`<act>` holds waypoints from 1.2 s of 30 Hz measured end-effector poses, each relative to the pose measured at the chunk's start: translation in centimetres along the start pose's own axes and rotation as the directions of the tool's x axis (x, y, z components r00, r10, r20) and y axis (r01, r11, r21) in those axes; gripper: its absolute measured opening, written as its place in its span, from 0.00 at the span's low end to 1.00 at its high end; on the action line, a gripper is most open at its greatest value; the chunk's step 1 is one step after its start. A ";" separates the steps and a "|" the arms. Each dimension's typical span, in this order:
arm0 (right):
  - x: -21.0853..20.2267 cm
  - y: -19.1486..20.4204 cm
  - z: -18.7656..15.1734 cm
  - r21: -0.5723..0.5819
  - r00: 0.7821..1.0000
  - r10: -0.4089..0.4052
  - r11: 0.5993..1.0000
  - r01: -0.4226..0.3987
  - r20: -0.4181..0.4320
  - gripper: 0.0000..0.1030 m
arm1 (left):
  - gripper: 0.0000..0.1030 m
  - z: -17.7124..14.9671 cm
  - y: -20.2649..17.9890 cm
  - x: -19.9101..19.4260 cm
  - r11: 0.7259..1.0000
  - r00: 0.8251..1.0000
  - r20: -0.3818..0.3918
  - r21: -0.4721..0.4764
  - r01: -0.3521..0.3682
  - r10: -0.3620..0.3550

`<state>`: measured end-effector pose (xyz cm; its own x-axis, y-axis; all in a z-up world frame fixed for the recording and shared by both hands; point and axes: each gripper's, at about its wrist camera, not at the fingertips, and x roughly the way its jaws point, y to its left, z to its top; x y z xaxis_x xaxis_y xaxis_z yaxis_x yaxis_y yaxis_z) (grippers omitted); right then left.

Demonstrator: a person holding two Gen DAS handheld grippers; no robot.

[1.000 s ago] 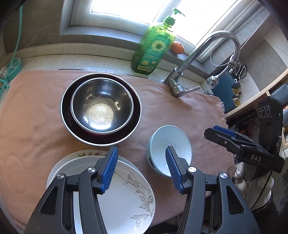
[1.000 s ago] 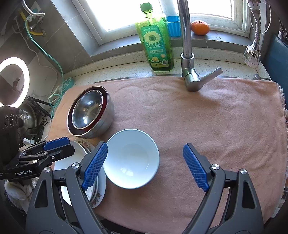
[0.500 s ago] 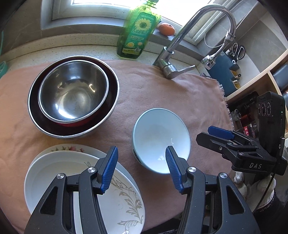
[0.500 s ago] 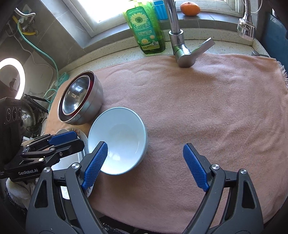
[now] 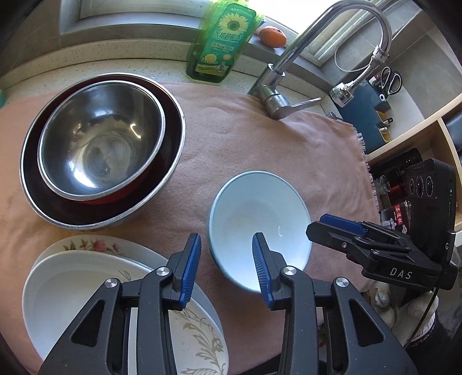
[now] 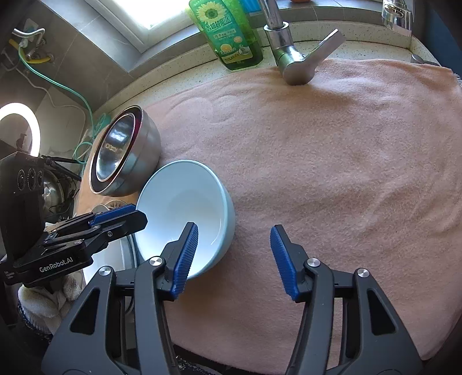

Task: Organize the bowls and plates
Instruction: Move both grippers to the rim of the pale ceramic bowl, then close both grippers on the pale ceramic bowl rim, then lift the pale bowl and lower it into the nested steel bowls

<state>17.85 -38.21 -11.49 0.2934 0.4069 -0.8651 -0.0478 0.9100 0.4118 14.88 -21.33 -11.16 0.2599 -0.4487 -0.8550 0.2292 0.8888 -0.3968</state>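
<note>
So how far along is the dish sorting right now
Done: steel bowl nested in the red bowl, two plates stacked. In hand: nothing; both tools open, the left tool straddling the blue bowl's near rim. Left: the blue bowl stands alone on the cloth.

Bright daylight from the window (image 6: 161, 11) at top, blown out white. Glare spots on the steel bowl (image 5: 98, 138) and faucet (image 5: 291, 57). Ring light (image 6: 17, 127) glows at left. Sharp focus; strong fisheye bending, dark vignette corners.
</note>
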 end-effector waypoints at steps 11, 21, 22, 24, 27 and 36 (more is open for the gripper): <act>1.8 -0.3 0.2 0.029 0.999 0.031 0.999 -0.030 -0.042 0.25 | 0.19 0.3 0.6 0.8 1.000 1.000 -0.020 -0.015 0.011 -0.012; 1.9 0.0 0.2 0.037 0.999 0.014 0.999 -0.012 -0.033 0.13 | 0.15 0.5 0.5 0.9 1.000 1.000 -0.023 0.000 0.016 -0.016; 1.8 0.0 0.2 0.040 0.999 0.013 0.999 -0.011 -0.031 0.13 | 0.15 0.5 0.5 0.8 1.000 1.000 -0.023 -0.001 0.017 -0.017; 1.7 0.1 0.2 0.042 0.999 0.012 0.999 -0.011 -0.030 0.13 | 0.15 0.5 0.4 0.7 1.000 0.999 -0.023 -0.003 0.023 -0.023; 1.4 0.3 0.2 0.043 1.000 0.011 0.999 -0.010 -0.024 0.13 | 0.15 0.6 0.3 0.3 1.000 1.000 -0.013 0.000 0.027 -0.027; -0.9 2.2 1.4 0.018 1.000 0.021 1.000 -0.022 0.018 0.13 | 0.15 1.3 0.4 -1.8 0.999 0.998 0.032 -0.001 0.046 -0.046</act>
<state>18.83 -36.71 -9.46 0.3095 0.4248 -0.8508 -0.0366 0.8994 0.4357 15.70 -20.27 -9.36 0.2794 -0.4915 -0.8249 0.2402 0.8675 -0.4355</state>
